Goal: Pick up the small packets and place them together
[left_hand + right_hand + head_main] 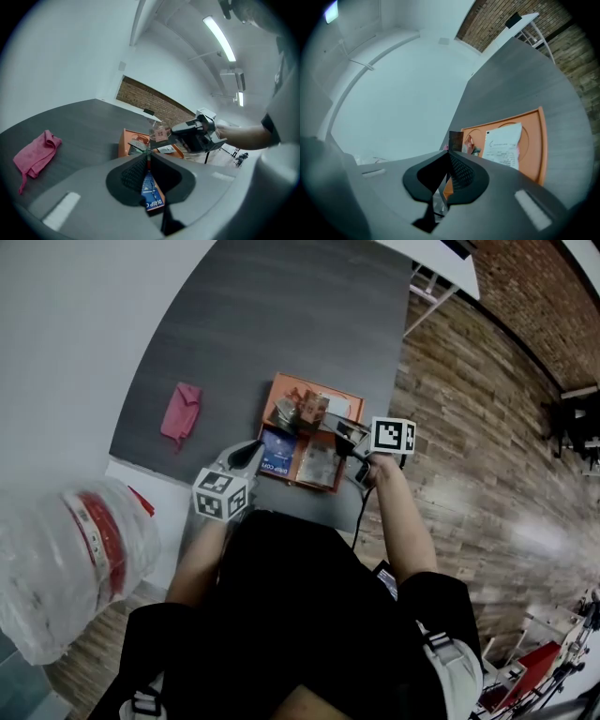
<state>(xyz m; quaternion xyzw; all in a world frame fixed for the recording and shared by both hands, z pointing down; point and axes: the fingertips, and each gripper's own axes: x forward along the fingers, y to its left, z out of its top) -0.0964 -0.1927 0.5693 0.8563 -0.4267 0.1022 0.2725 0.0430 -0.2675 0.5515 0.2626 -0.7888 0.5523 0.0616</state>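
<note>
My left gripper [148, 153] is shut on a blue packet [152, 193] whose lower end hangs below the jaws. In the head view this gripper [251, 456] sits at the near left corner of the orange tray [281, 382]. The blue packet [277, 454] shows there too. My right gripper [447, 151] is shut on a thin dark packet [455, 139] that sticks up past the tips. It hovers over the tray's right half [326, 426]. Several more small packets [302, 411] are piled in the tray's middle.
A white receipt [504, 145] lies in the tray [536, 154]. A pink cloth [181, 412] lies on the grey table to the left. A clear plastic bag [70, 559] fills the near left. The table's right edge borders the wooden floor [469, 427].
</note>
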